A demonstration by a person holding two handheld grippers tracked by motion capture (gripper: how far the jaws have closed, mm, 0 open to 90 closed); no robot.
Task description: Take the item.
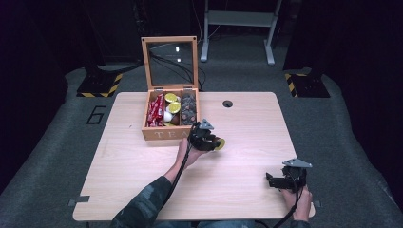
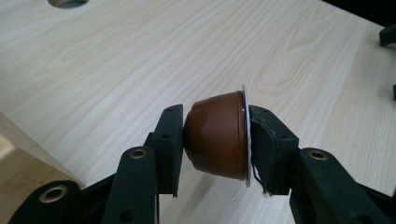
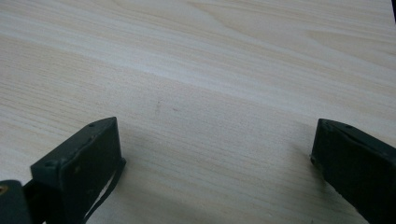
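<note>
**Colours and patterns logged**

Capsule (image 2: 217,140) is showing glossy brown with a silver rim. Both tools, left (image 2: 215,144) and right (image 3: 212,158), are reading black. Surface (image 1: 142,166) is presenting pale wood grain. Box (image 1: 164,134) is showing light wood; red packets (image 1: 156,111) and yellow lids (image 1: 173,105) inside.

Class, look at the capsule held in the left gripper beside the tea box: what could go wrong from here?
1. The left gripper pinches the brown capsule end to end, one jaw on its rounded base; it might slip out.
2. The other jaw presses the foil lid, which could dent or tear.
3. The wooden tea box is close; a swing might knock it.
</note>
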